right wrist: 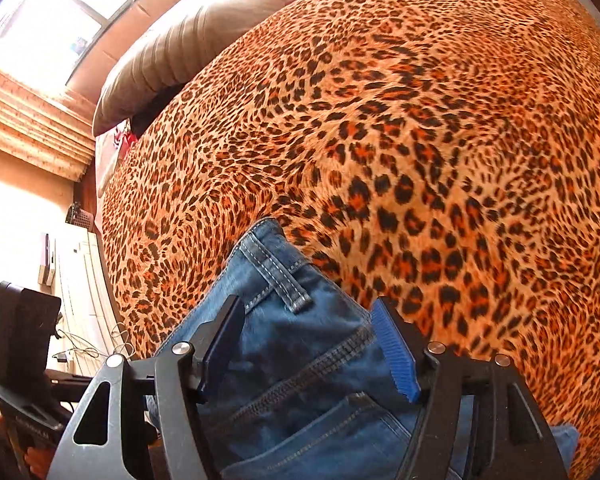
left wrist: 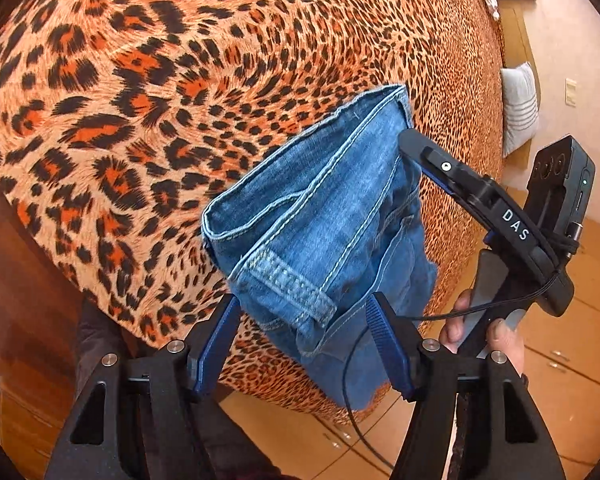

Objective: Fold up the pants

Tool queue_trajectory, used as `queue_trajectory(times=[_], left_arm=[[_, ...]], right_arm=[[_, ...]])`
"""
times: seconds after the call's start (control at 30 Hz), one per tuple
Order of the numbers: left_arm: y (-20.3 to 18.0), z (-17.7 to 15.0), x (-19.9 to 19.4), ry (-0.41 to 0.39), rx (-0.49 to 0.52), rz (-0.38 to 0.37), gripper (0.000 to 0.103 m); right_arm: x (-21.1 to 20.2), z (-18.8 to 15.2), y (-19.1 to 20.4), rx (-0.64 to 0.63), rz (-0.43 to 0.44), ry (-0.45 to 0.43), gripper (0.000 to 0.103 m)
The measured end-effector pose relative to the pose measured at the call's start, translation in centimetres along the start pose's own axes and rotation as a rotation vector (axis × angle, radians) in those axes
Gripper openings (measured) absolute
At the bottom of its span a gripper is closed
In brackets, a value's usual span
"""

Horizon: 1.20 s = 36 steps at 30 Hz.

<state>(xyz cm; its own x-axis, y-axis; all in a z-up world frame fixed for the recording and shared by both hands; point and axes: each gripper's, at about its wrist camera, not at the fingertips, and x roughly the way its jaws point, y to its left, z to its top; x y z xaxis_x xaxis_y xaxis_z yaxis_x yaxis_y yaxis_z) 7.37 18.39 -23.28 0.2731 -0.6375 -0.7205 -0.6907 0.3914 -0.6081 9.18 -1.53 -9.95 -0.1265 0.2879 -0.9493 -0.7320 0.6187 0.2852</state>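
Note:
The blue jeans (left wrist: 324, 216) are folded into a small bundle, held up over the near edge of a leopard-print bed (left wrist: 180, 100). My left gripper (left wrist: 304, 312) has its fingers wide apart around the bundle's lower part with the belt loop; whether they grip it is unclear. My right gripper (left wrist: 410, 144) shows in the left wrist view at the bundle's right edge. In the right wrist view the right gripper (right wrist: 304, 320) has jeans (right wrist: 300, 360) between its spread fingers, waistband and belt loop ahead.
The leopard bedspread (right wrist: 420, 140) fills both views. A brown pillow (right wrist: 172, 60) lies at the bed's far end by a bright window. A white striped pillow (left wrist: 520, 108) and tiled floor (left wrist: 572, 312) are on the right.

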Motion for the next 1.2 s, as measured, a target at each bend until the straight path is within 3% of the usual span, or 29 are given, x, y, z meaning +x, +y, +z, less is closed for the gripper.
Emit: queue_trajectory(times=[0.03, 0.07, 0.1, 0.2, 0.23, 0.3, 0.33, 0.4, 0.47, 0.5, 0.6, 0.67, 0.77, 0.87, 0.93, 1.07, 1.13, 1.2], left_arm=[[0.2, 0.4, 0.2, -0.007, -0.014, -0.011, 0.042], [0.4, 0.8, 0.2, -0.020, -0.007, -0.009, 0.013], [0.1, 1.2, 0.2, -0.035, 0.011, 0.003, 0.011], [-0.9, 1.3, -0.1, -0.080, 0.044, -0.001, 0.009], [-1.6, 0.5, -0.6, -0.117, 0.097, 0.010, 0.009], [-3.3, -1.1, -1.2, -0.249, 0.296, 0.146, 0.010], [-3.1, -1.3, -0.3, -0.259, 0.342, 0.217, 0.011], [-0.8, -0.3, 3.0, -0.170, 0.297, 0.296, 0.012], [0.3, 0.2, 3.2, -0.164, 0.262, 0.247, 0.014], [0.0, 0.3, 2.6, -0.149, 0.262, 0.237, 0.015], [-0.9, -0.1, 0.7, -0.133, 0.333, 0.251, 0.035], [-1.1, -0.9, -0.7, -0.154, 0.396, 0.312, 0.058], [-0.8, -1.9, -2.1, -0.163, 0.474, 0.402, 0.057], [-2.4, -1.9, -3.3, -0.169, 0.521, 0.387, 0.056], [-4.7, -2.3, -3.6, -0.180, 0.601, 0.379, 0.057], [-8.6, -2.2, -0.2, -0.114, 0.692, 0.378, 0.060], [-9.8, -2.0, 1.9, -0.057, 0.705, 0.407, 0.059], [-10.7, -2.1, 4.2, -0.031, 0.723, 0.446, 0.058]], right_arm=[[0.9, 0.5, 0.4, -0.014, -0.021, 0.022, 0.071], [1.8, 0.8, 0.3, -0.026, -0.040, 0.033, 0.071], [2.3, 1.0, 0.6, -0.046, -0.054, 0.041, 0.070], [2.5, 1.4, 2.0, -0.126, -0.094, 0.060, 0.027], [2.1, 1.6, 2.4, -0.138, -0.098, 0.047, 0.022], [-0.4, 1.8, 2.7, -0.096, -0.049, -0.064, 0.019], [-1.1, 1.6, 2.3, -0.067, -0.026, -0.103, 0.018], [0.9, 1.6, 1.5, -0.034, -0.034, -0.034, 0.018], [3.2, 1.1, 1.3, -0.051, -0.085, 0.025, 0.025], [2.8, 1.0, 1.4, -0.054, -0.093, 0.004, 0.030], [-0.7, 0.4, 0.7, 0.036, -0.021, -0.077, 0.050], [-4.0, -1.5, -0.8, 0.116, 0.028, -0.138, 0.056], [-9.9, -6.8, -4.6, 0.229, 0.021, -0.219, 0.065], [-15.0, -14.4, -10.2, 0.404, -0.029, -0.274, 0.067], [-18.0, -21.5, -14.6, 0.567, -0.121, -0.288, 0.067], [-19.5, -35.2, -20.6, 0.878, -0.232, -0.248, 0.071], [-18.2, -41.7, -21.6, 1.032, -0.272, -0.199, 0.073], [-16.1, -45.7, -21.4, 1.129, -0.295, -0.176, 0.073]])
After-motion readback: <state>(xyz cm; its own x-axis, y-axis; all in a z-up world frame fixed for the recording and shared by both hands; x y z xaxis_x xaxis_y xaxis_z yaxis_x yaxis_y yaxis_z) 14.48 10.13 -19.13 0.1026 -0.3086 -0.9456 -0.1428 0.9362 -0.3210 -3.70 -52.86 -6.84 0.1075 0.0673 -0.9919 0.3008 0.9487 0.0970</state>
